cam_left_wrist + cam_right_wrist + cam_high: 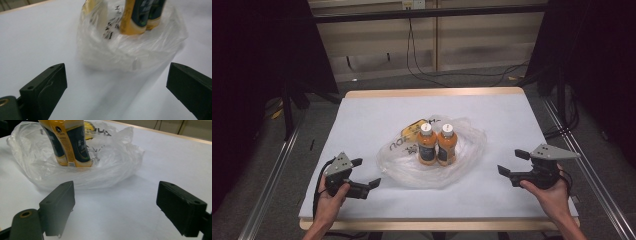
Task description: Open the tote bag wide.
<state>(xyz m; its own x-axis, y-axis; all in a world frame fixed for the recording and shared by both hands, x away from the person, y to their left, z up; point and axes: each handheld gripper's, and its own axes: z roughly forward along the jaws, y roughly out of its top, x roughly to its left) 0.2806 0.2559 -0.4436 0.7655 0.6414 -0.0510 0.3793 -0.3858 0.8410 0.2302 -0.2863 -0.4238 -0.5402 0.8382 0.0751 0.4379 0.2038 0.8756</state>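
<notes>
We see 2 orange bottles (437,144) standing upright and touching side by side in the middle of the counter (362,120), inside a clear plastic bag (402,165) whose walls have slumped into a low crumpled ring around their bases. We judge the bag lies open like this so the bottles can be reached from above and its rim taken from either side. Something yellow (412,128) lies in the bag just behind them; we cannot tell what it is.

The left gripper (366,173) rests low near the bag's left edge, held in the person's left hand (332,195), with its jaws apart and empty, aimed at the bag. The right gripper (512,162) sits farther off on the bag's other side in the right hand (549,192), its jaws likewise spread wide around nothing. Both forearms come in from the near edge, angled inward, so the 2 grippers flank the bag without touching it.
</notes>
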